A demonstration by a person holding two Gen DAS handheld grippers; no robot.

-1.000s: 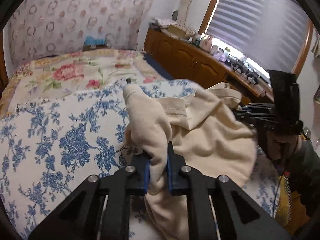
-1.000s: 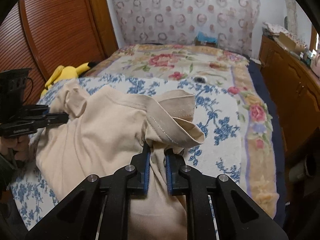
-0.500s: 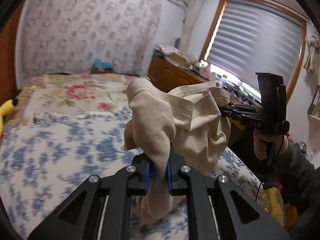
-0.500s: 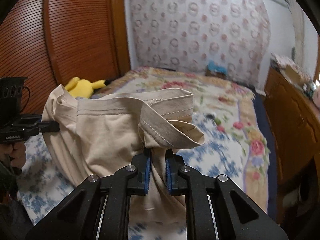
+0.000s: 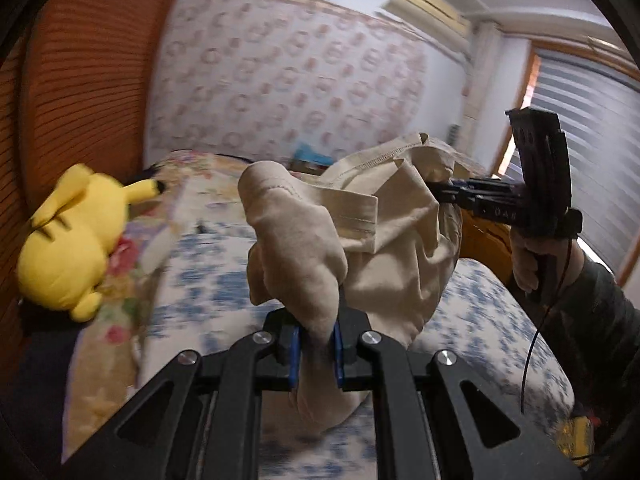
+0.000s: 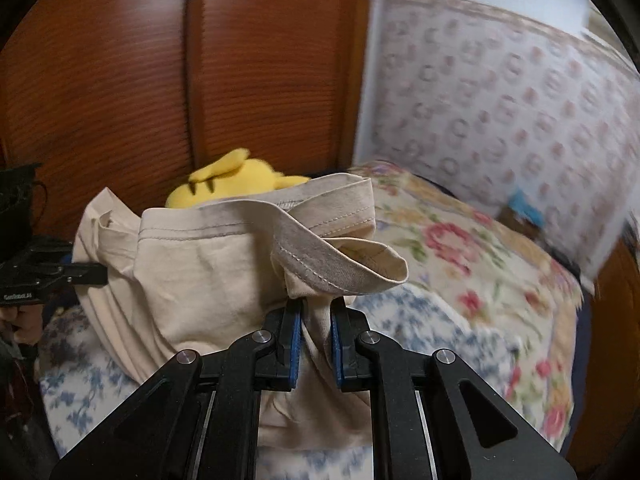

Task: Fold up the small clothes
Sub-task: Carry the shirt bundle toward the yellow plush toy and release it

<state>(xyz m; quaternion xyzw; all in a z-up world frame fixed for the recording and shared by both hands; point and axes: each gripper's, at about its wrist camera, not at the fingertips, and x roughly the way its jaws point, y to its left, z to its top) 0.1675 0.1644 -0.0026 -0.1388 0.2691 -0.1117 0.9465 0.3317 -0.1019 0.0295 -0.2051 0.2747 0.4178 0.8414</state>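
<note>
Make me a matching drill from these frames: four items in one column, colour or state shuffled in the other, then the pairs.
Items:
1. beige garment
2. plush toy
3. bedspread
4. window blind

Descriptions:
A. yellow, lying at the bed's edge by the wooden doors
B. pinched and lifted between both grippers
C. grey, horizontal slats
D. floral print

Pairs: 1-B, 2-A, 3-D, 4-C
</note>
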